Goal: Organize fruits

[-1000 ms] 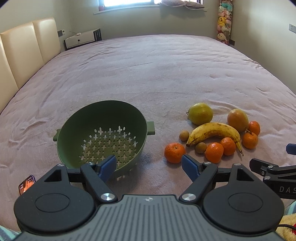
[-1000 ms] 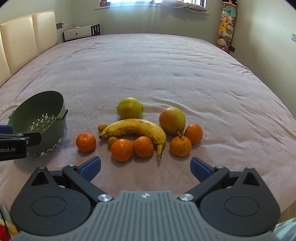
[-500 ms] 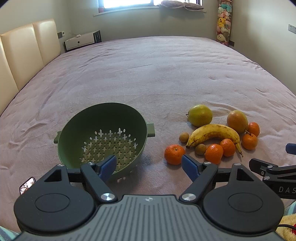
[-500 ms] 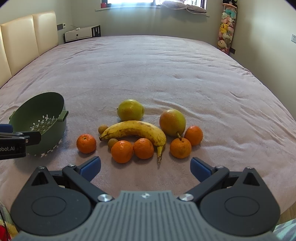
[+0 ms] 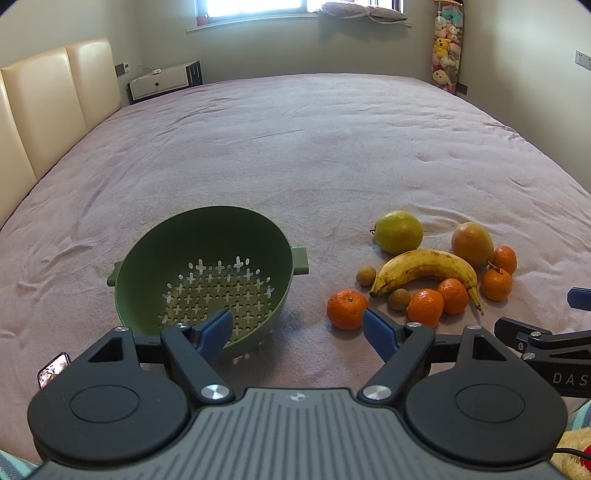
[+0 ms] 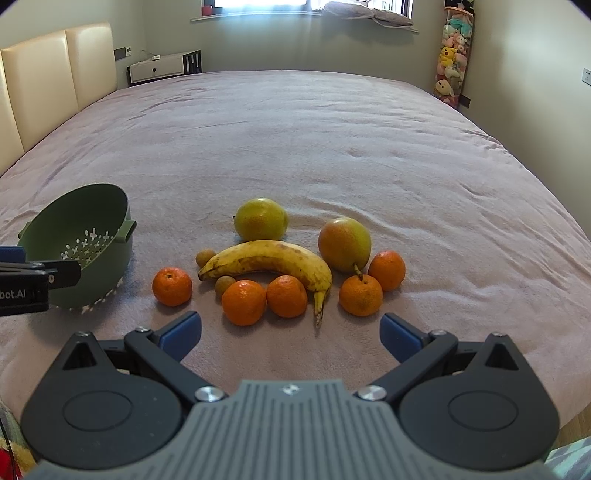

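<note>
Both tongs, left tongs (image 5: 297, 334) and right tongs (image 6: 290, 334), gape empty; right of the colander (image 5: 207, 273), nudged mandarins (image 6: 243, 302) may roll.

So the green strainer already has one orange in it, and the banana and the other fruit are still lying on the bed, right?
Not quite: the green strainer holds nothing; the left wrist view shows its bare perforated bottom. All five oranges, like the nearest one, lie on the bed with the banana and the other fruit.

A wide bed (image 6: 295, 147) with mauve cover, cream headboard (image 6: 55, 85), bright window (image 6: 258, 3), pale green walls.
</note>
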